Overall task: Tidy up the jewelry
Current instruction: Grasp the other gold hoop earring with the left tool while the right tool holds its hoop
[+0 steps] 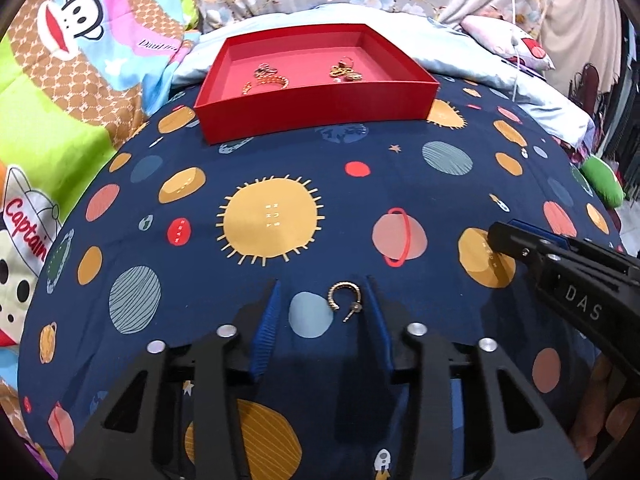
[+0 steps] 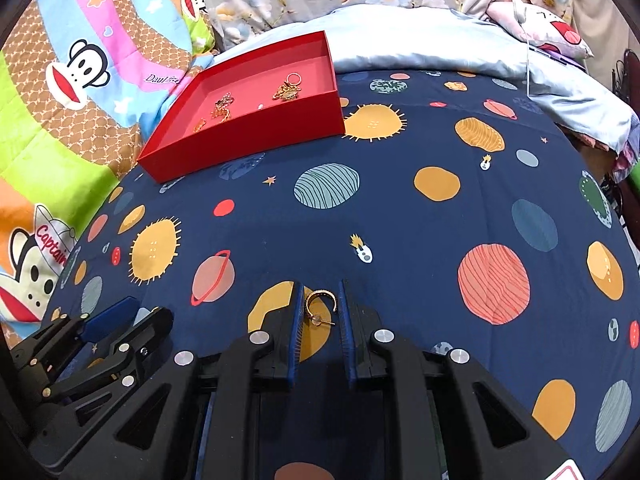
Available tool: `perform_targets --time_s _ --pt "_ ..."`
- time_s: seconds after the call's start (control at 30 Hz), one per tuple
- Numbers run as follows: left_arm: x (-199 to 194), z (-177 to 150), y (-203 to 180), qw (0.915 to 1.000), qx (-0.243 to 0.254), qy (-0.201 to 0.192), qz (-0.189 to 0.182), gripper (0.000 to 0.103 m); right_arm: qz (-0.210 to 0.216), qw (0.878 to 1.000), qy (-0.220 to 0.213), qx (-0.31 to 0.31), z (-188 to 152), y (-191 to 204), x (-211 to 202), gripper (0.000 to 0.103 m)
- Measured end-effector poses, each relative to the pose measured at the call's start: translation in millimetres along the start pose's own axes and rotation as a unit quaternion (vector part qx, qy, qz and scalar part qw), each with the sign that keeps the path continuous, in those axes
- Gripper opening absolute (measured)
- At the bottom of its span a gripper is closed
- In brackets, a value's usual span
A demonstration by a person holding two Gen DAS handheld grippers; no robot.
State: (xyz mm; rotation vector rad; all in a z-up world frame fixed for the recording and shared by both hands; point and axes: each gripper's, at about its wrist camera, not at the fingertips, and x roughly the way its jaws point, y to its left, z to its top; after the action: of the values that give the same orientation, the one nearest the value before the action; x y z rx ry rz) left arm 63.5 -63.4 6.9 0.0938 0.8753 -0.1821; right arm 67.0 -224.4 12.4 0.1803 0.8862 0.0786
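Gold hoop earring with a straight post (image 1: 344,300): one lies on the navy planet-print bedspread (image 1: 280,152), well on the near side of the red cardboard box (image 1: 312,116), and it sits between the blue pads of my left tongs (image 1: 322,280). Those tongs stand wide. The hoop is not centred in the gap. It lies close against the right-hand pad, with a broad stretch of cloth between it and the left-hand pad. Its post points back toward me and to the right, so its long axis runs slantwise across the gap. I judge I should shift the left tongs a little rightward before closing, or the hoop will be pushed rather than pinched.

Further right, also on the near side of the box (image 2: 248,140) and well short of it, a second gold hoop earring (image 2: 320,306) sits between the pads of my right tongs (image 2: 320,283). These are drawn narrow, and the hoop nearly spans the gap. Its open side faces me and its post lies crosswise toward the right pad. I cannot tell whether the pads already press on it or only flank it.

The box holds tangled gold chains (image 1: 264,78) and a ringed gold piece (image 1: 344,70). Each earring is nearer its own tongs, and from both the box lies straight ahead and away.
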Motion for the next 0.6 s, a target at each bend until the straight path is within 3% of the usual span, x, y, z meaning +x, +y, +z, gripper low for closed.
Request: perform_targets --time_s 0.13,0.33,0.6 --pt "-1.0 0.0 -1.4 1.0000 0.005 0.000 -0.003 0.024 0.005 1.000 0.000 0.005 -3.1 0.1 -2.5 0.016" --pt "-3.6 0.7 6.3 0.9997 -0.013 0.010 -0.018 0.016 0.007 1.000 0.000 0.003 -11.3 4.4 -8.2 0.016" --pt "-9.1 -6.1 32.6 0.9982 -0.050 0.017 -0.029 0.017 0.011 1.000 -0.002 0.010 -17.8 2.8 -13.1 0.016"
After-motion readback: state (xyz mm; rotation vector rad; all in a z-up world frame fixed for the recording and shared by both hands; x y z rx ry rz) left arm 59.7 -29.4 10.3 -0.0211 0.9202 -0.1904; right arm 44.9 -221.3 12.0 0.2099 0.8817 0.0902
